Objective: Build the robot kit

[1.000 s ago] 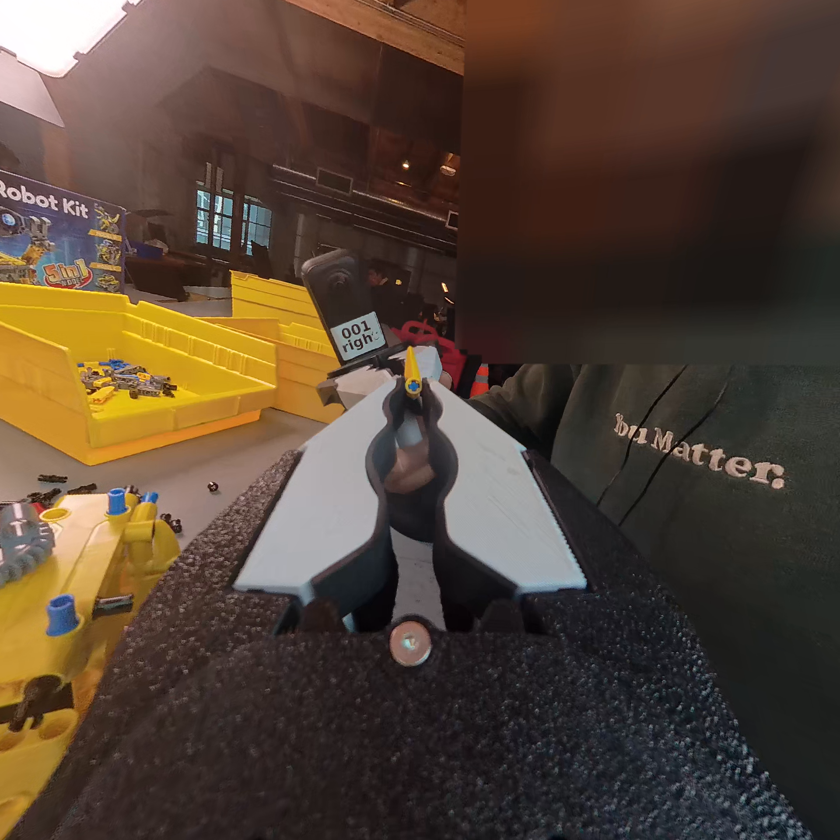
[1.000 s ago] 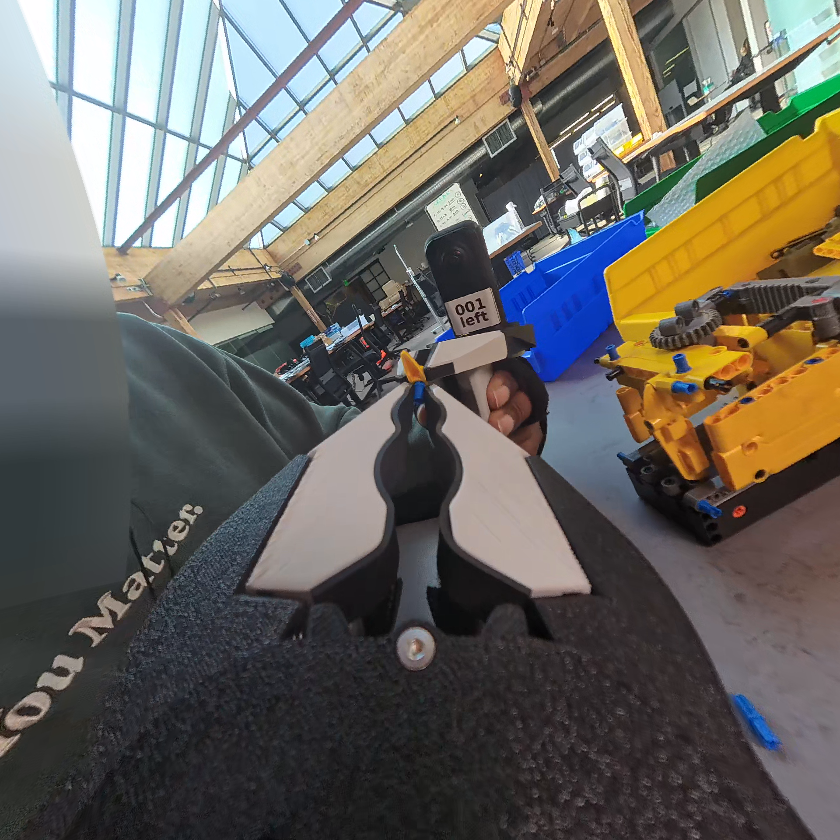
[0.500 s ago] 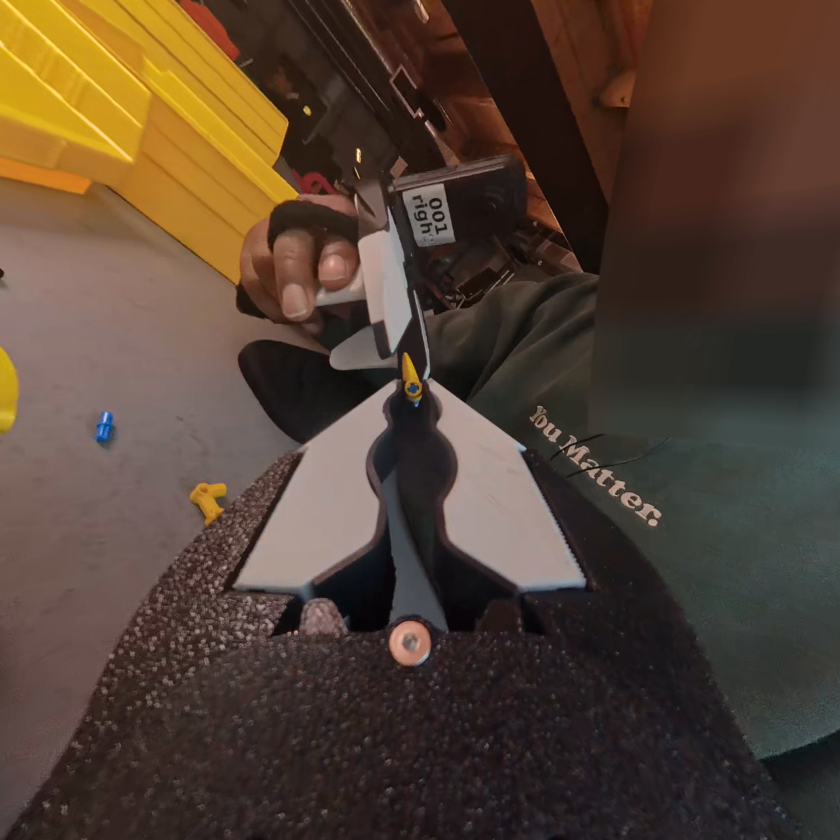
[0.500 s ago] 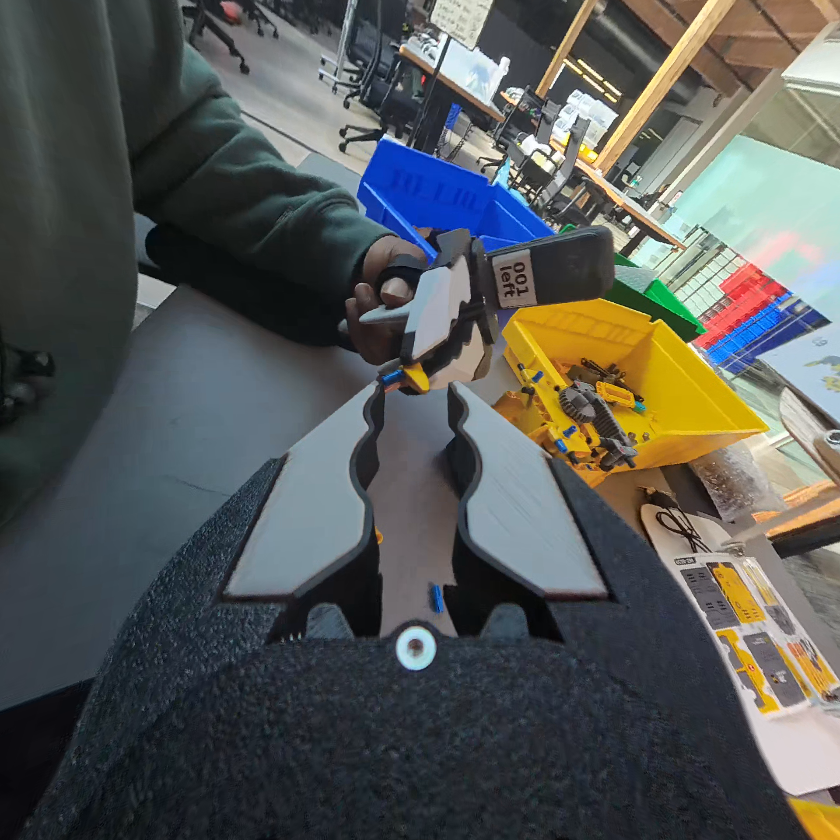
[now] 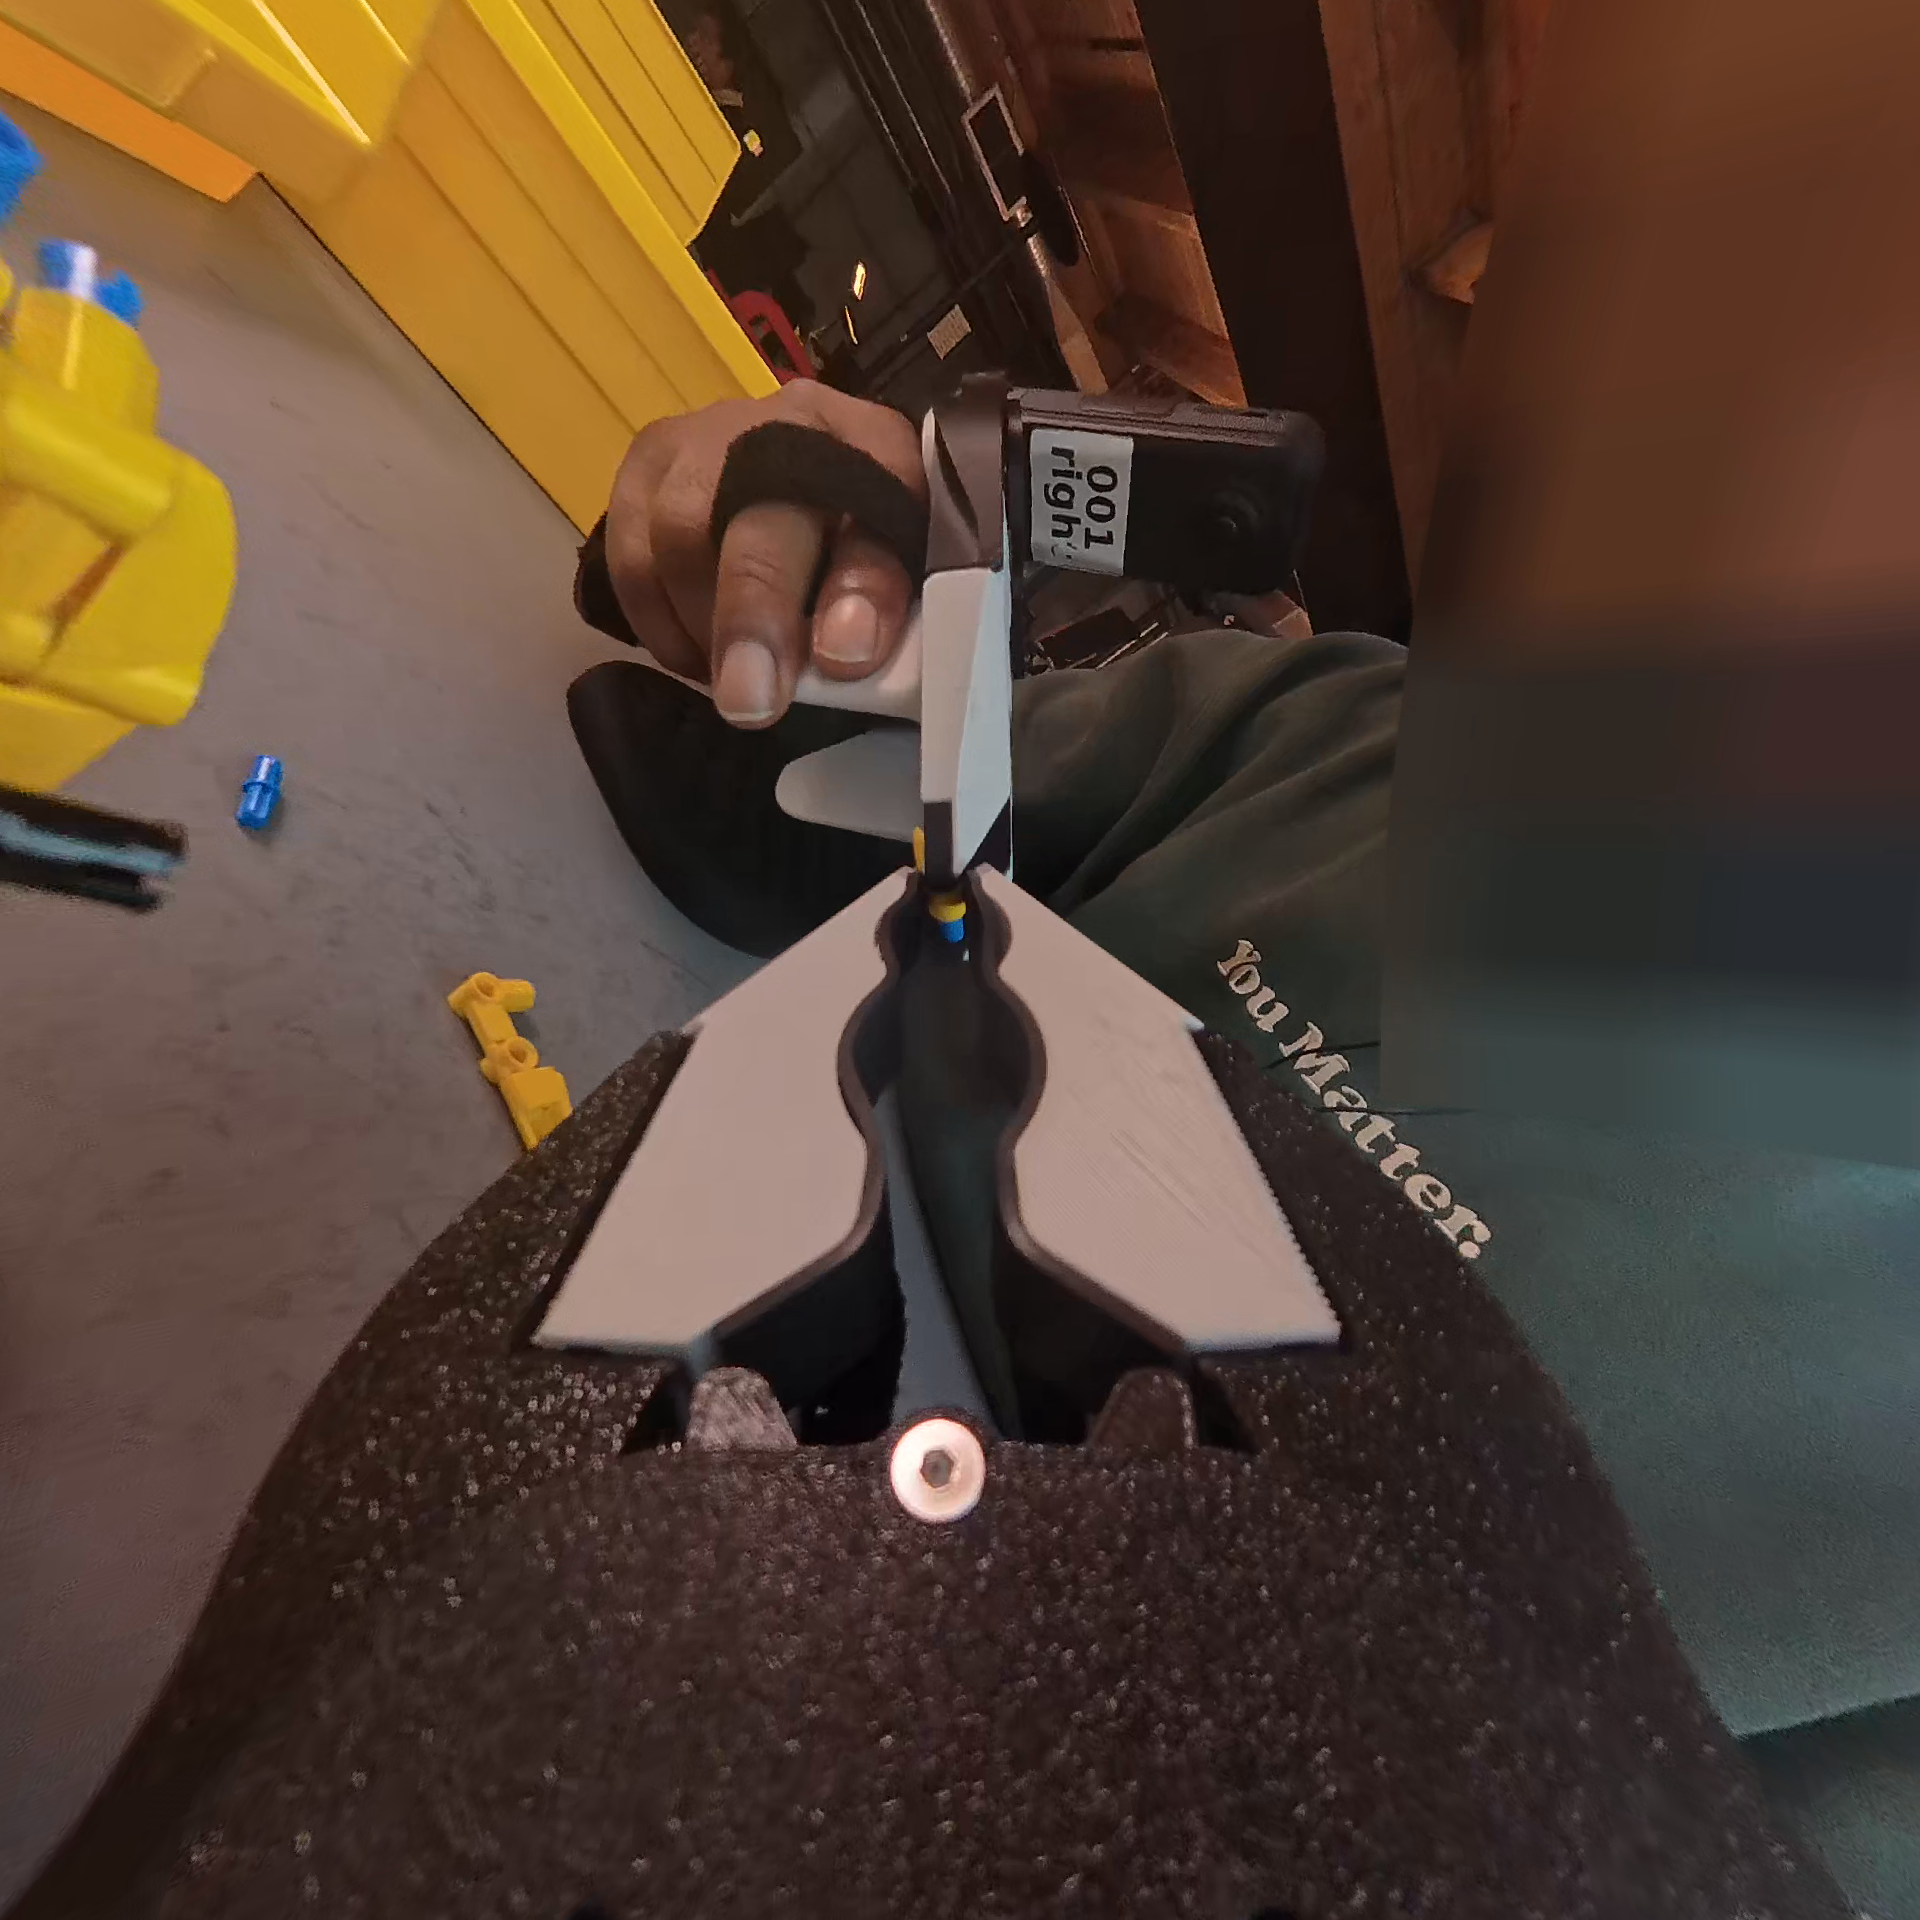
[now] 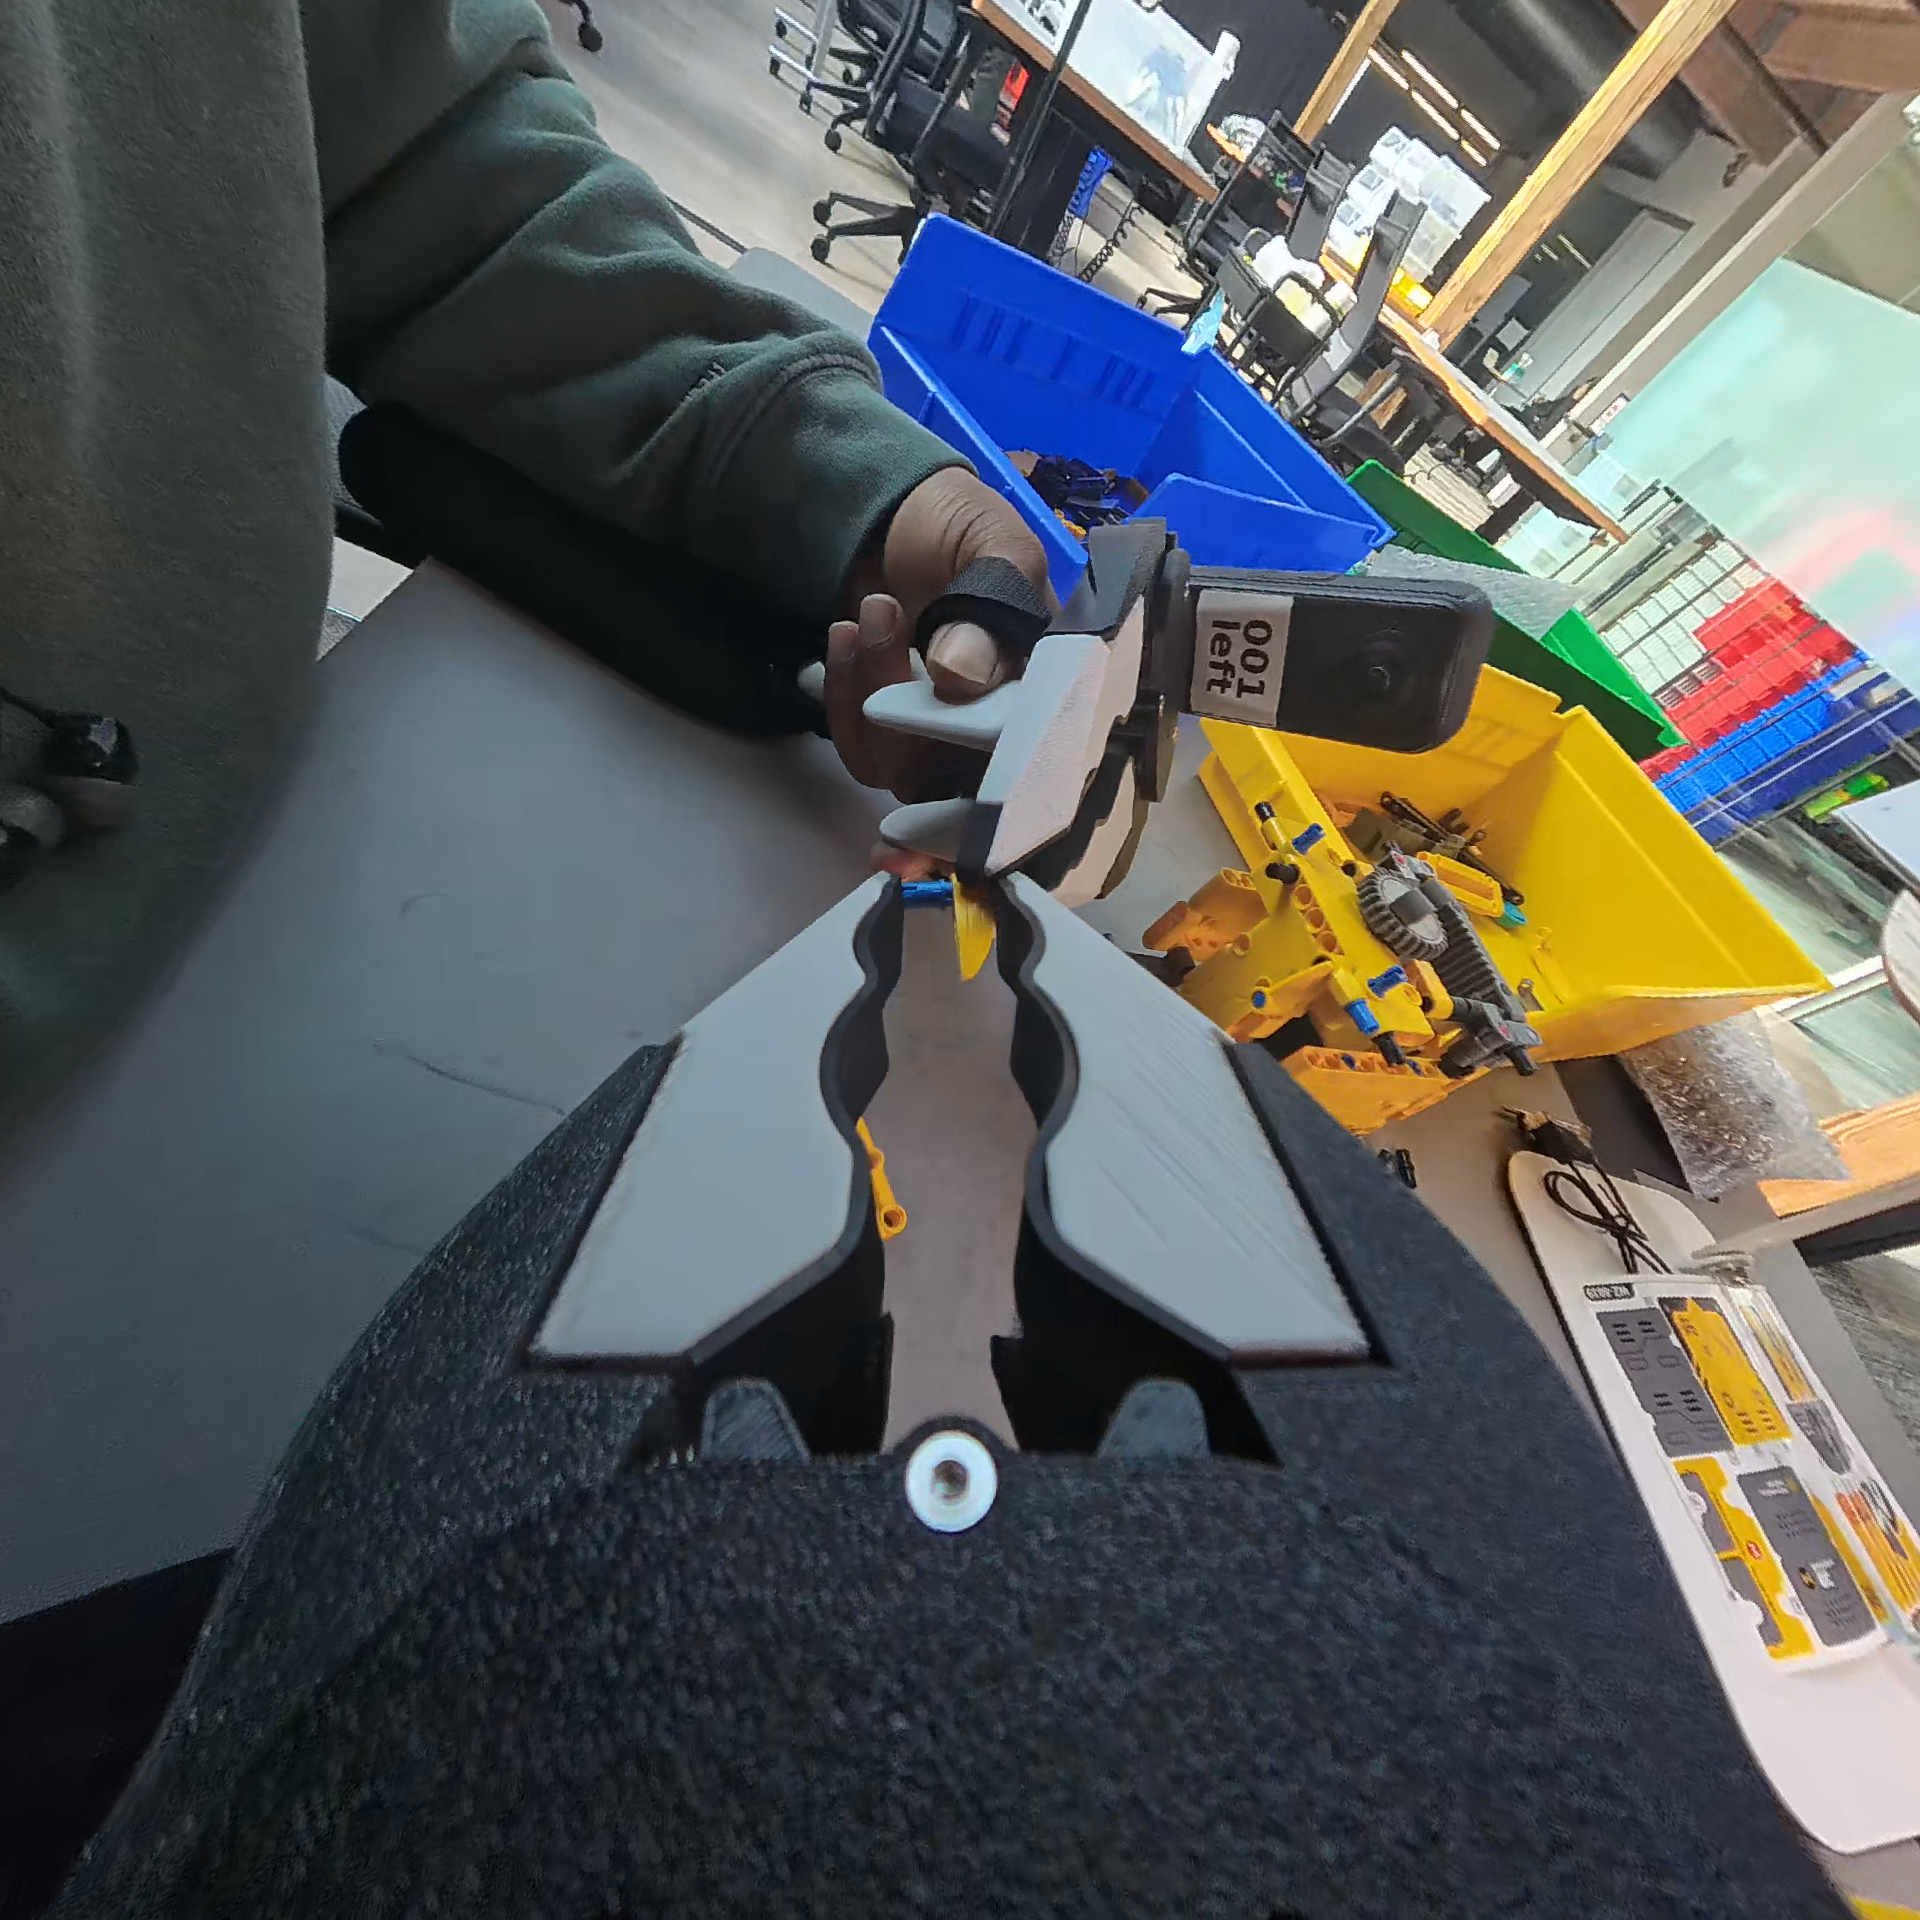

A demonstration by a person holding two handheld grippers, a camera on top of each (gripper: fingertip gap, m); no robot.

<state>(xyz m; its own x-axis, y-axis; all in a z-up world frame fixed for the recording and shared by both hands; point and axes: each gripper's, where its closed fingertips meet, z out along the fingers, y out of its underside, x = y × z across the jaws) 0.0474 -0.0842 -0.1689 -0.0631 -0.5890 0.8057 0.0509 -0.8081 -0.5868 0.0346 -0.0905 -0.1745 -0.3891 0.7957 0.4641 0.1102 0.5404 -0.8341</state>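
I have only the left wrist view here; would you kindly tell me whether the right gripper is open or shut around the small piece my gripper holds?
Observer: In the right wrist view the right gripper is open, and the blue pin sticking out of your yellow piece lies in the gap between its tips.
Operator: Thank you. What stands beyond my hand?
Observer: A blue bin stands just past the left hand.
Operator: Is there any paper nearby?
Observer: Yes, a printed instruction sheet lies flat on the table, to the right of the right gripper.
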